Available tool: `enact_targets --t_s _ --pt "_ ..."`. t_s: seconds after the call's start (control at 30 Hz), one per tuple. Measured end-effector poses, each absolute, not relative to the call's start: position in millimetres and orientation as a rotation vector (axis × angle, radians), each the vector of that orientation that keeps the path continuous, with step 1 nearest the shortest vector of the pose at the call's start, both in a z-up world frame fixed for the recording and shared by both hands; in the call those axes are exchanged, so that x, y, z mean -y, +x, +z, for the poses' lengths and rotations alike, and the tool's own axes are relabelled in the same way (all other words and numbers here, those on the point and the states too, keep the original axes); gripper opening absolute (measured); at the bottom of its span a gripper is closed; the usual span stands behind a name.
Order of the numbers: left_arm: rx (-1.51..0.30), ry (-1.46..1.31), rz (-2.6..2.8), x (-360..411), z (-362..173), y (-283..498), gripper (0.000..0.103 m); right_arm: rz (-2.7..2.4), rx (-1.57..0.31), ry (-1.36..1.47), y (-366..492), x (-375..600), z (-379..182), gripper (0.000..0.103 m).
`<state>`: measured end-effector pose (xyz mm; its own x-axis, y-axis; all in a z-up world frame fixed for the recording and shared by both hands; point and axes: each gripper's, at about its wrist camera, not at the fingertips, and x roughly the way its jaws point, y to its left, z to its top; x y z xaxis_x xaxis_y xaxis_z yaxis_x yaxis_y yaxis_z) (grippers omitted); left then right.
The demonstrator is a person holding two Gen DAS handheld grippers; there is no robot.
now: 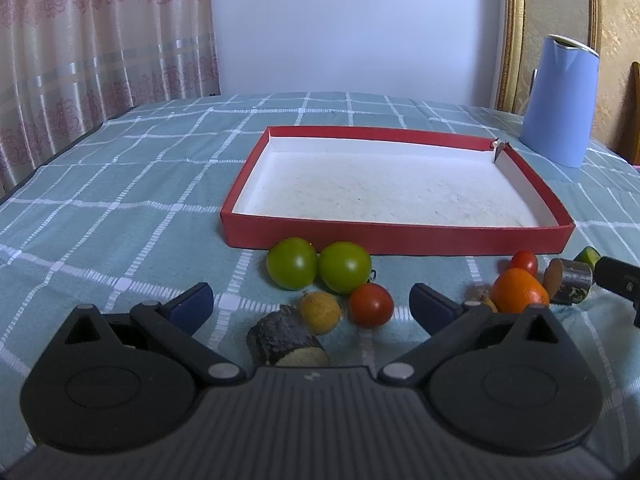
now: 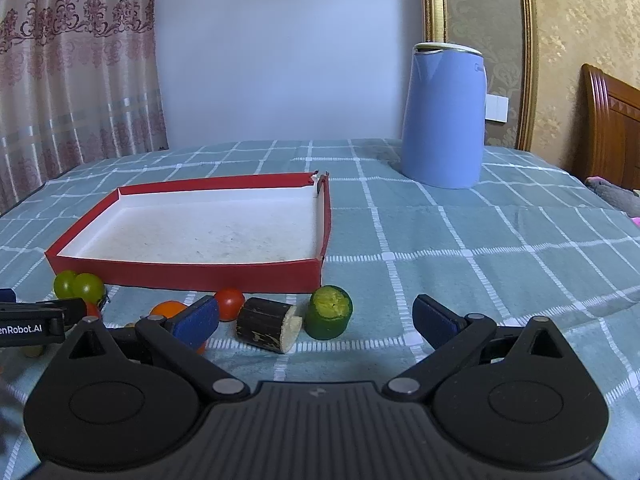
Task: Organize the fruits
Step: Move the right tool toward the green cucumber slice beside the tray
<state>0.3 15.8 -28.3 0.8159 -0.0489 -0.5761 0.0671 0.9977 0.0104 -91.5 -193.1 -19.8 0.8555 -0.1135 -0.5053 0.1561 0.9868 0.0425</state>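
We hold both tongs low over the near edge of the bed, checked blanket (image 1: 120, 200) under everything. Left tongs (image 1: 311, 304) spread wide, nothing between them; right tongs (image 2: 316, 318) also spread wide and bare.

Red tray (image 1: 396, 236) sits mid-bed, white inside, nothing in it, far right corner torn. All fruit lies outside it along its near wall:
- two green tomatoes (image 1: 318, 265) touching each other, just beside the wall
- red tomato (image 1: 371, 305) and a yellow fruit (image 1: 320, 312) nearer us
- dark log piece (image 1: 285, 338) right at the left tongs' base
- orange fruit (image 1: 519, 290), small red tomato (image 1: 525, 262), second dark log piece (image 2: 266, 324) and a green cut piece (image 2: 329, 312) toward the tray's near right corner

Blue jug (image 2: 444, 116) stands upright past the tray's far right corner.
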Motion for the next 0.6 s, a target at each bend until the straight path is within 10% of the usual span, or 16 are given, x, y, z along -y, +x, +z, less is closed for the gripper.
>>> enact_targets --t_s 0.6 --pt "-0.614 0.031 -0.081 -13.8 -30.2 -3.2 0.103 -0.207 -0.526 0.083 -91.7 207.2 -23.8 0.103"
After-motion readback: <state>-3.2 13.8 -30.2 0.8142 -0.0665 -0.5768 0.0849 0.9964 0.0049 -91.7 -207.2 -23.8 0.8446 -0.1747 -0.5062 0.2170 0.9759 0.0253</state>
